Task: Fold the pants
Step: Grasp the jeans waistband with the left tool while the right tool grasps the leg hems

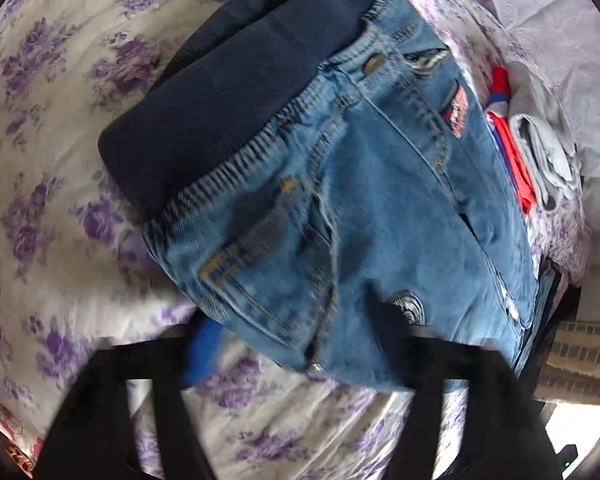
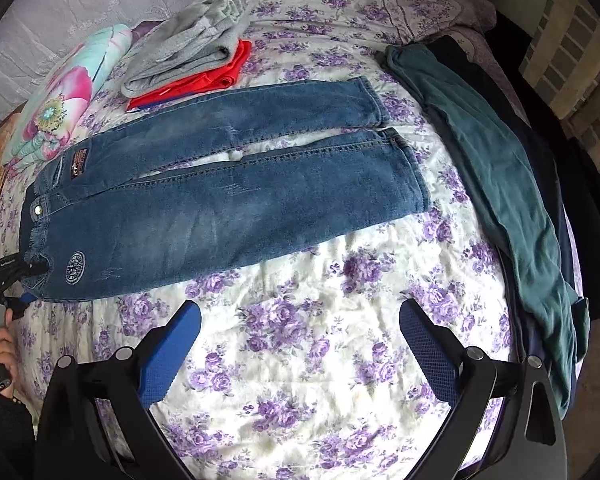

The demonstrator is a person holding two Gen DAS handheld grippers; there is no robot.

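Observation:
Blue jeans [image 2: 228,184] with a dark ribbed waistband [image 1: 220,100] lie flat on the floral bedsheet, legs spread to the right in the right wrist view. My left gripper [image 1: 300,344] is at the jeans' hip [image 1: 340,240]; its fingers are wide apart, one blue pad [image 1: 204,344] shows beside the denim, the other is hidden. The same gripper shows at the waist in the right wrist view [image 2: 24,280]. My right gripper [image 2: 300,320] is open and empty above the sheet, in front of the jeans' legs.
Folded grey and red clothes [image 2: 192,56] lie behind the jeans. A floral pillow [image 2: 60,96] sits at the back left. Teal pants [image 2: 500,176] over dark ones lie along the bed's right edge. A brick-pattern wall [image 2: 572,64] stands beyond.

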